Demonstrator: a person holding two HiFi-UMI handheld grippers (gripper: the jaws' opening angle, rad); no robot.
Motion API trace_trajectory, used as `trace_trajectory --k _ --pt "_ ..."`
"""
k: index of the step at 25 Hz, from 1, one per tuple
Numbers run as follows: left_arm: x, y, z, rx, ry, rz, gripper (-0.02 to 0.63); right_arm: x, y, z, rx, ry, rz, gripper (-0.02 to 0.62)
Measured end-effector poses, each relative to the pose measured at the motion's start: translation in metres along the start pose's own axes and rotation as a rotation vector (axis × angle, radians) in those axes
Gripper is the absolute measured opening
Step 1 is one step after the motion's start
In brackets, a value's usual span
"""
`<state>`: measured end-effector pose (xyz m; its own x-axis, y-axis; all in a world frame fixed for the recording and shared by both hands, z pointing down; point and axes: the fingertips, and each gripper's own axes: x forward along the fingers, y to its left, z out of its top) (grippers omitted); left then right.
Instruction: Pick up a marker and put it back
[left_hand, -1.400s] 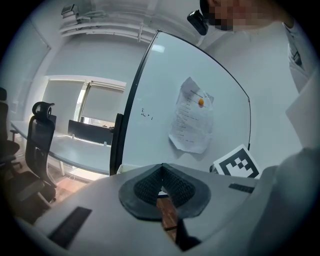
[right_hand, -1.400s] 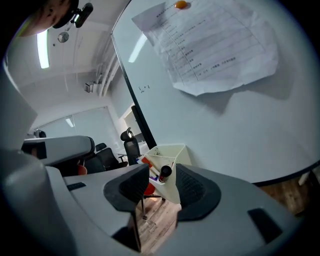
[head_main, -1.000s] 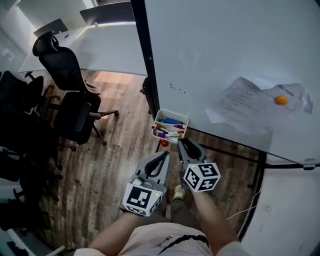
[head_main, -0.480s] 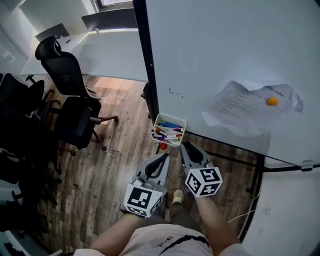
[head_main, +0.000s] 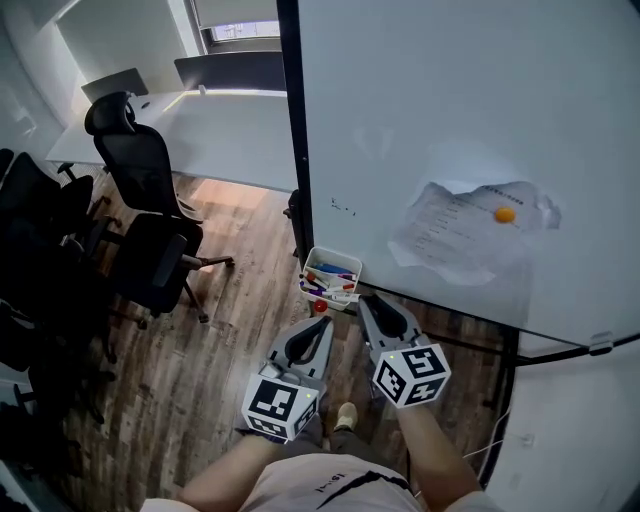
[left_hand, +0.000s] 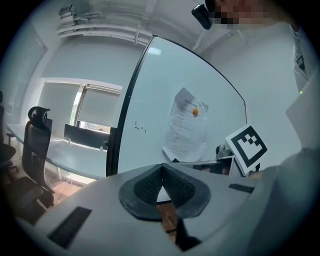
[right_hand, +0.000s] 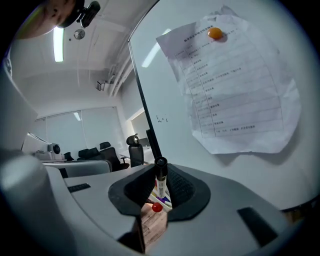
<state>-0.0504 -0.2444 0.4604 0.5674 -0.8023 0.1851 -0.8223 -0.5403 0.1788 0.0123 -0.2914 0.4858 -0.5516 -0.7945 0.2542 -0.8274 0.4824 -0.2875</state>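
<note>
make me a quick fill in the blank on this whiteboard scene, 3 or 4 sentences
1. The marker is clamped in the ____ hand-held gripper.
2. The sheet of paper is held on the whiteboard by an ____ magnet.
3. The hand-held gripper with shut jaws and nothing between them is the ____ one.
4. The small round thing just below the tray of markers is ____.
Missing words: right, orange, left, red.
The right hand-held gripper's jaws have just been closing on the marker.

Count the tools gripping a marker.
1: the right tool, at the head view's right, whose jaws have just closed on a black-capped marker. The left tool is shut, nothing between its jaws.
</note>
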Motion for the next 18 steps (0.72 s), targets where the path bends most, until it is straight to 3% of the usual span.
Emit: trace_trajectory --k 18 --pt "-0.027 -0.024 0.085 0.038 -0.109 -0.025 0.008 -0.052 0.051 0.105 -0.077 -0.119 0.072 0.067"
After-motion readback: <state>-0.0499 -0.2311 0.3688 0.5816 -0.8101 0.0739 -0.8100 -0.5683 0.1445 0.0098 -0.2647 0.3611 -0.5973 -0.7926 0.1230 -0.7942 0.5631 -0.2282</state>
